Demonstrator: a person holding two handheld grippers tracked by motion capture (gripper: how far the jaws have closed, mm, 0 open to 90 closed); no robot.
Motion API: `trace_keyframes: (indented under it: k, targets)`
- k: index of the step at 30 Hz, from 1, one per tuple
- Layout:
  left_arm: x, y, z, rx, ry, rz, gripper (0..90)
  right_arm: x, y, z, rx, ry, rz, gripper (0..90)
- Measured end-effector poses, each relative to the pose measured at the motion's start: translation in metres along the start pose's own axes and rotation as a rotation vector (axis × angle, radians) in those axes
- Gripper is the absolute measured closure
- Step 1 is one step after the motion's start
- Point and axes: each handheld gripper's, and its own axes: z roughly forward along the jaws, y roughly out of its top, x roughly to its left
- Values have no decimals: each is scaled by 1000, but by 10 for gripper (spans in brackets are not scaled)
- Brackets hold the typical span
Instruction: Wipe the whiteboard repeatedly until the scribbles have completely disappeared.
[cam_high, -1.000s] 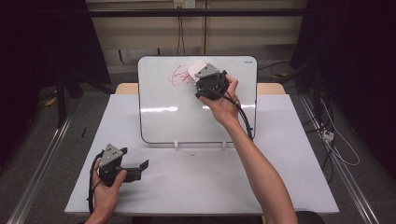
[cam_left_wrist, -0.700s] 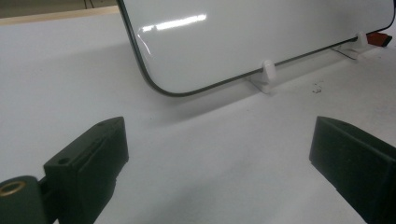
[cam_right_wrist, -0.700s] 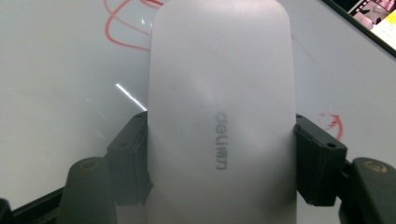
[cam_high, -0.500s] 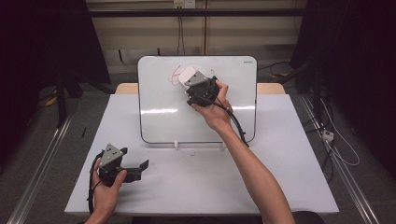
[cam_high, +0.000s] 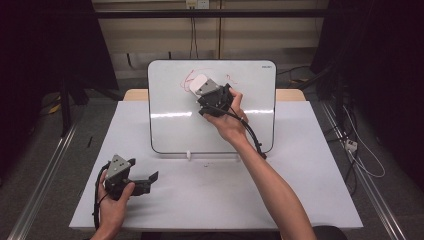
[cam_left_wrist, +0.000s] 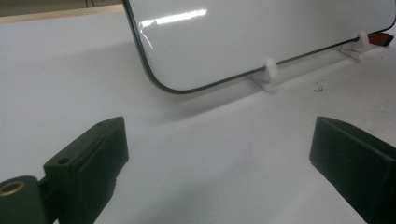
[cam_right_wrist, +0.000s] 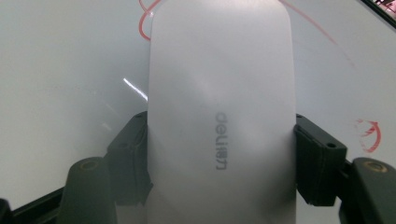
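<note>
White eraser (cam_right_wrist: 222, 116) clamped in right claw (cam_high: 202, 89) against whiteboard (cam_high: 170, 130) — left claw (cam_left_wrist: 219, 172) apart.

- The right gripper (cam_high: 200, 86) with the white plastic eraser (cam_high: 198, 83) has slid left across the white board (cam_high: 170, 130).
- The eraser now sits on the red scribbles (cam_high: 187, 76).

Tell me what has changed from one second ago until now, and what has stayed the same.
The right hand-held gripper, shut on the white eraser, has slid left and slightly down across the whiteboard, onto the red scribble. Nothing was picked up or released. The left hand-held gripper stays open and in place on the white table, and the whiteboard has not moved.
</note>
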Motion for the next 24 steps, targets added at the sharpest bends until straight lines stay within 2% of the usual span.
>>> trace_keyframes:
  k: [5,8,18,24]
  targets:
    - [0,0,-2,-2,5,0,45,-4,-2,-1,4,-8,11,316]
    - [1,0,-2,-2,5,0,45,-12,-6,-4,15,-19,35,316]
    - [1,-1,-2,-5,15,2,45,-50,-25,-15,42,-66,132,316]
    - [0,-1,-1,-8,22,-3,45,-66,-34,-20,51,-78,170,316]
